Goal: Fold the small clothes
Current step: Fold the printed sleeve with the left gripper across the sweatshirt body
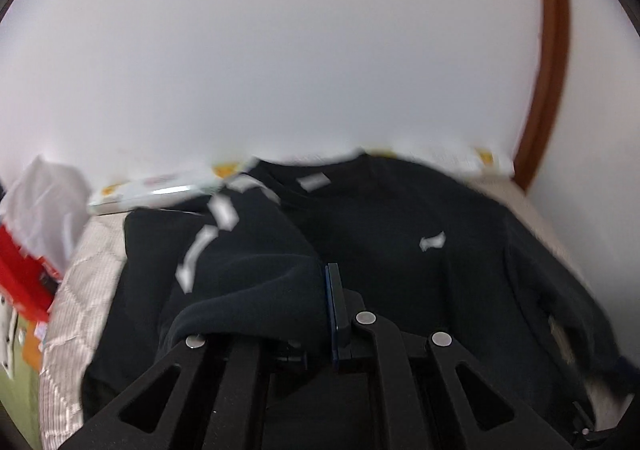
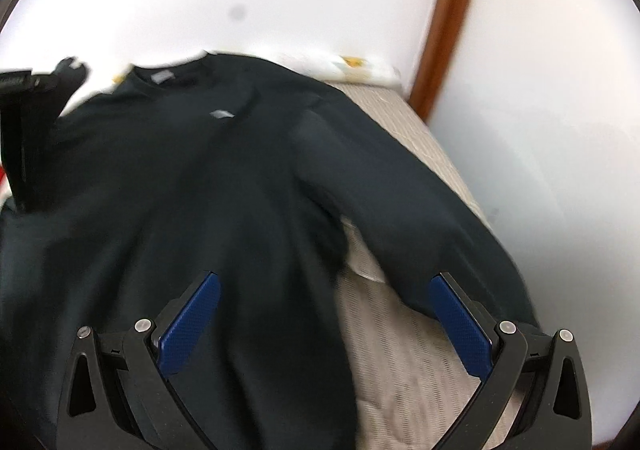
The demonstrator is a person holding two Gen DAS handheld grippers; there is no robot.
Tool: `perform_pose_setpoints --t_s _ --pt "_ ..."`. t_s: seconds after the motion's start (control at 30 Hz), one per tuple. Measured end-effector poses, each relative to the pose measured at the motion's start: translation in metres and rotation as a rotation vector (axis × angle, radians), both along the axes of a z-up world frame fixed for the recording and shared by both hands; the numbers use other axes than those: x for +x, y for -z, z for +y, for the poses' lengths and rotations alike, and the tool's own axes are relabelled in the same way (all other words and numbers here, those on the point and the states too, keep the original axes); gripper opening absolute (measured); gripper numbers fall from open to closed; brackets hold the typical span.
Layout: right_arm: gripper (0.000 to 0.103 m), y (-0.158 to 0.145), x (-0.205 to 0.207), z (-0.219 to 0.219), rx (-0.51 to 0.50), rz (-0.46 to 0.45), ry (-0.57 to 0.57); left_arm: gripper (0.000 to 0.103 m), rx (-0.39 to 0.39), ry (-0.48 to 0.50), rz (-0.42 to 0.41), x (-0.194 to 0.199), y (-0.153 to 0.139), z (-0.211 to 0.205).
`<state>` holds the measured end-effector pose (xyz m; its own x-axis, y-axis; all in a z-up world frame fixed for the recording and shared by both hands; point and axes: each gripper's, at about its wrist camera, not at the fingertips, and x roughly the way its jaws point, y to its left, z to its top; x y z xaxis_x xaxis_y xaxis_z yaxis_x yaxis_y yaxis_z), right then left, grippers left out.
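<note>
Black long-sleeve sweatshirt (image 2: 192, 178) lies front-up on a bed, collar toward the white wall (image 1: 280, 50), covering most of the beige quilted bedspread (image 2: 400, 350). Small white chest logo (image 1: 432, 241) and neck label (image 1: 314, 182) both show, so the front faces up.

Left gripper (image 1: 326, 310): jaws closed on a bunched sleeve (image 1: 248, 270) of the sweatshirt; the fabric drapes over the left finger, and only the blue pad of the right finger shows. White printed marks run along the sleeve. The sleeve sits raised and drawn in over the torso, likely the first fold, bringing the arm across the chest so the body can be folded into a narrow panel.

Right gripper (image 2: 324, 326): jaws wide open, nothing between the blue pads (image 2: 460, 326) being pressed. It hovers above the lower torso, with the other sleeve (image 2: 420, 218) running diagonally off toward the bed's right edge just under its right finger. Probably staged to take that sleeve cuff, or the hem, next.

The left gripper's body also shows at the far left of the right wrist view, near the shoulder. Both views are motion-blurred, so fine creases are unreadable.

Clutter: a red box (image 1: 24, 282) and white plastic bag (image 1: 44, 202) off the bed's left side, a patterned white pillow or cloth (image 1: 160, 190) at the head by the wall, and a brown wooden door frame (image 1: 554, 50) on the right.
</note>
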<state>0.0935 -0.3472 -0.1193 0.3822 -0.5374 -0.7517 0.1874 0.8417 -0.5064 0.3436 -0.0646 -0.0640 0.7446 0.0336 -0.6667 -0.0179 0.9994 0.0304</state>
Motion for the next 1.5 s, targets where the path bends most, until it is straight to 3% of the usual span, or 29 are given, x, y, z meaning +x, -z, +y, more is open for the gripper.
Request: perform_pose_setpoints --t_s 0.1,0.27,0.37,0.4,0.43,0.5,0.63,0.77,0.9,1.03,1.2,1.33,1.4,1.43,1.5 --pt "0.103 0.005 -0.011 -0.013 -0.004 0.025 0.005 0.007 0.013 0.021 0.07 0.012 0.024 -0.015" --pt "0.103 0.008 -0.022 -0.025 0.011 0.036 0.016 0.021 0.039 0.019 0.119 0.009 0.04 -0.029" --pt "0.103 0.006 -0.02 -0.019 0.012 0.036 0.0 0.032 -0.027 0.036 0.132 -0.005 0.035 -0.022" --pt "0.103 0.004 -0.018 -0.015 0.012 0.033 -0.011 0.045 -0.061 0.043 0.136 -0.011 0.032 -0.019" --pt "0.103 0.003 -0.015 -0.009 0.012 0.029 -0.024 0.065 -0.095 0.051 0.135 -0.02 0.028 -0.013" --pt "0.103 -0.003 -0.01 0.009 0.016 0.014 -0.063 0.075 -0.135 0.07 0.095 -0.038 0.018 -0.002" --pt "0.103 -0.012 0.004 0.05 0.076 -0.011 -0.168 0.078 -0.1 0.063 0.037 -0.079 0.002 0.035" --pt "0.102 -0.006 0.025 0.096 0.122 -0.009 -0.238 0.079 -0.03 -0.062 0.065 -0.107 0.012 0.097" --pt "0.099 0.022 0.046 0.149 0.144 0.038 -0.341 0.079 -0.028 -0.189 0.152 -0.135 0.044 0.165" --pt "0.099 0.063 0.071 0.2 0.225 0.124 -0.421 0.078 -0.084 -0.213 0.209 -0.159 0.071 0.205" --pt "0.099 0.109 0.093 0.246 0.225 0.22 -0.491 0.079 -0.128 -0.145 0.232 -0.171 0.096 0.207" --pt "0.098 0.137 0.111 0.262 0.229 0.251 -0.504 0.078 -0.197 -0.155 0.249 -0.161 0.108 0.209" --pt "0.094 0.154 0.125 0.262 0.215 0.259 -0.481 0.078 -0.188 -0.159 0.231 -0.162 0.108 0.207" --pt "0.087 0.159 0.132 0.259 0.212 0.257 -0.463 0.078 -0.179 -0.16 0.227 -0.162 0.108 0.206" --pt "0.078 0.167 0.143 0.255 0.266 0.259 -0.434 0.078 -0.155 -0.161 0.227 -0.16 0.109 0.202"
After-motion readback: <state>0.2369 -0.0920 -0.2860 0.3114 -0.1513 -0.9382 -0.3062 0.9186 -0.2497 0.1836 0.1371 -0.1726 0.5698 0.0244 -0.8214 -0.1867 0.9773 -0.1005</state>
